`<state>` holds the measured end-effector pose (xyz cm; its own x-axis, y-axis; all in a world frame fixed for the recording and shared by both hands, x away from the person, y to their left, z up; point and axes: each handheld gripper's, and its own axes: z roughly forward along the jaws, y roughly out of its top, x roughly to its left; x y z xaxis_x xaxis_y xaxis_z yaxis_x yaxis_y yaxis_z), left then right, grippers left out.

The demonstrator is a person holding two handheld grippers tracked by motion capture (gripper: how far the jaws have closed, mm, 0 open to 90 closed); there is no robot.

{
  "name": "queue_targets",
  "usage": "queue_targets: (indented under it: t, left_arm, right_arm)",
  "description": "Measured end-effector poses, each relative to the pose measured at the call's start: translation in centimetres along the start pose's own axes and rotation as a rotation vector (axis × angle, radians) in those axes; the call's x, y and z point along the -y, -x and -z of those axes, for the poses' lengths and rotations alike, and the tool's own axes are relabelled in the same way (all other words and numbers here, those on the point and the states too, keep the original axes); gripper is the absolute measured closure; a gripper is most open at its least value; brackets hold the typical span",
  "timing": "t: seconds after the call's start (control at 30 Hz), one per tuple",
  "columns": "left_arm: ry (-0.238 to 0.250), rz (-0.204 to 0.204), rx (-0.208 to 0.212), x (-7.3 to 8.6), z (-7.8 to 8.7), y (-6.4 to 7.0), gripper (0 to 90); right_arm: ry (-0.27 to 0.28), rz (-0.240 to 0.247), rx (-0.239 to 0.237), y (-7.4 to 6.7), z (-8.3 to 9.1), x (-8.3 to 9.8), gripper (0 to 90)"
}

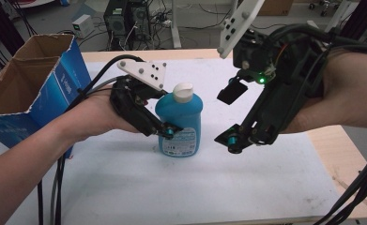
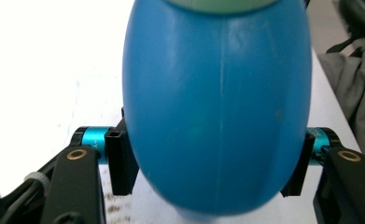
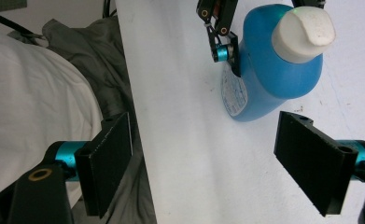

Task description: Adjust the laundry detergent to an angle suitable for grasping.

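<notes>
The left tool (image 1: 168,131) is sitting around the lower body of the blue bottle (image 1: 181,123), which is standing upright on the white counter (image 1: 125,187). In the left gripper view the bottle (image 2: 217,107) is bulging between the two pads (image 2: 119,158), each pad lying right against a flank; the jaws are standing partly spread to the bottle's width, and whether they are pressing firmly or merely touching is hard to tell. The right tool (image 1: 229,115) is hanging just to the far side of the bottle from the left one, apart from it, jaws spread wide with nothing between them; its own view is looking down past its pads (image 3: 311,158) at the bottle's white cap (image 3: 304,32).

The likeliest trouble, in my judgement, is a slip. The bottle's sides are smooth and rounded, and the pads are sitting low, well below the cap, so a weak pinch is risking the bottle sliding out or tipping over above the pads if the left tool is lifting or drawing back.

A second risk is the right tool coming in: a jaw clipping the cap or shoulder would be pushing the bottle against a loose hold and toppling it toward the cardboard box (image 1: 35,79) beyond the left tool.
</notes>
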<state>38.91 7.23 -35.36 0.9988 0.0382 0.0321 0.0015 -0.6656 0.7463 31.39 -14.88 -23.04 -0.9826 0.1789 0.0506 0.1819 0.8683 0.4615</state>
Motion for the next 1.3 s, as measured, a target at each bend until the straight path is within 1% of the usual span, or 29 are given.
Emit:
queue_targets:
  t: [0.03,0.07,0.13,0.17,0.23,0.27,0.3,0.33,0.4,0.43,0.47,0.5,0.53,0.63,0.67,0.73,0.8,0.87,0.9,0.93,1.0,1.07,1.1,1.27,1.3]
  left_arm:
    - [-0.005,0.012,-0.009,-0.1,0.2,0.1,32.5]
    - [-0.011,0.015,-0.015,-0.2,0.4,0.3,30.9]
    - [-0.026,0.023,-0.048,-0.3,1.2,0.6,29.9]
    - [-0.042,0.033,-0.069,-0.4,1.6,0.8,26.4]
    - [-0.077,0.041,-0.116,-0.6,2.6,1.1,24.9]
    - [-0.119,0.067,-0.161,-0.7,3.7,1.3,22.3]
    - [-0.119,0.067,-0.161,-0.7,3.7,1.3,20.7]
    - [-0.147,0.087,-0.183,-0.9,4.2,1.4,20.7]
    - [-0.198,0.117,-0.243,-1.1,5.3,1.4,20.6]
    - [-0.222,0.138,-0.263,-1.2,6.0,1.3,20.2]
    - [-0.231,0.169,-0.277,-1.3,6.5,1.2,16.2]
    - [-0.242,0.187,-0.284,-1.3,6.9,1.1,16.2]
    - [-0.264,0.204,-0.3,-1.5,7.7,0.9,16.2]
    - [-0.334,0.237,-0.351,-1.8,9.0,0.4,16.2]
    - [-0.35,0.246,-0.37,-1.8,9.4,0.2,16.2]
    - [-0.375,0.274,-0.406,-1.9,10.1,-0.4,16.2]
    - [-0.388,0.308,-0.435,-1.9,10.7,-0.9,16.2]
    - [-0.401,0.329,-0.451,-1.9,11.0,-1.3,16.2]
    - [-0.399,0.341,-0.461,-1.8,11.1,-1.5,16.2]
    - [-0.413,0.343,-0.465,-1.8,11.2,-1.7,16.2]
    - [-0.424,0.354,-0.467,-1.8,11.2,-1.9,16.2]
    - [-0.426,0.355,-0.467,-1.9,11.2,-2.0,16.2]
    - [-0.421,0.359,-0.465,-1.9,11.2,-2.0,16.2]
    - [-0.425,0.356,-0.463,-2.2,11.2,-2.2,16.2]
    - [-0.429,0.353,-0.464,-2.3,11.2,-2.2,16.2]
  right_arm:
    - [-0.001,0.002,-0.001,0.0,0.0,0.0,18.5]
    - [0.0,0.004,-0.001,-0.1,0.1,0.0,18.5]
    - [0.0,0.003,0.0,-0.1,0.1,-0.1,18.5]
    - [0.0,0.004,0.0,-0.2,0.2,-0.1,18.5]
    - [0.0,0.006,-0.002,-0.1,0.2,-0.1,18.5]
    - [0.0,0.008,-0.004,-0.1,0.1,-0.2,18.4]
    - [0.0,0.008,-0.004,-0.1,0.1,-0.2,18.4]
    - [0.0,0.008,-0.006,-0.1,0.0,-0.3,18.4]
    - [-0.003,0.013,-0.01,-0.1,-0.2,-0.5,18.4]
    - [-0.007,0.017,-0.014,0.0,-0.3,-0.7,18.5]
    - [-0.01,0.026,-0.018,0.0,-0.5,-0.9,18.4]
    - [-0.01,0.026,-0.018,0.0,-0.5,-0.9,18.4]
    - [-0.012,0.03,-0.021,0.0,-0.7,-1.1,18.5]
    - [-0.013,0.032,-0.021,0.0,-0.8,-1.3,18.4]
    - [-0.015,0.034,-0.024,0.0,-0.9,-1.4,18.4]
    - [-0.015,0.038,-0.026,0.0,-1.0,-1.6,18.4]
    - [-0.017,0.042,-0.026,-0.1,-1.0,-1.7,18.4]
    - [-0.016,0.047,-0.029,-0.1,-1.1,-1.9,18.4]
    - [-0.017,0.049,-0.029,-0.1,-1.1,-2.0,18.4]
    - [-0.019,0.05,-0.032,-0.2,-1.1,-2.0,18.4]
    - [-0.022,0.051,-0.032,-0.3,-1.2,-2.1,18.4]
    - [-0.021,0.059,-0.028,-0.3,-1.1,-2.2,18.5]
    - [-0.021,0.059,-0.028,-0.3,-1.1,-2.2,18.5]
    - [-0.025,0.051,-0.025,-0.6,-1.0,-2.1,18.4]
    - [-0.024,0.056,-0.024,-0.6,-1.0,-2.0,18.4]
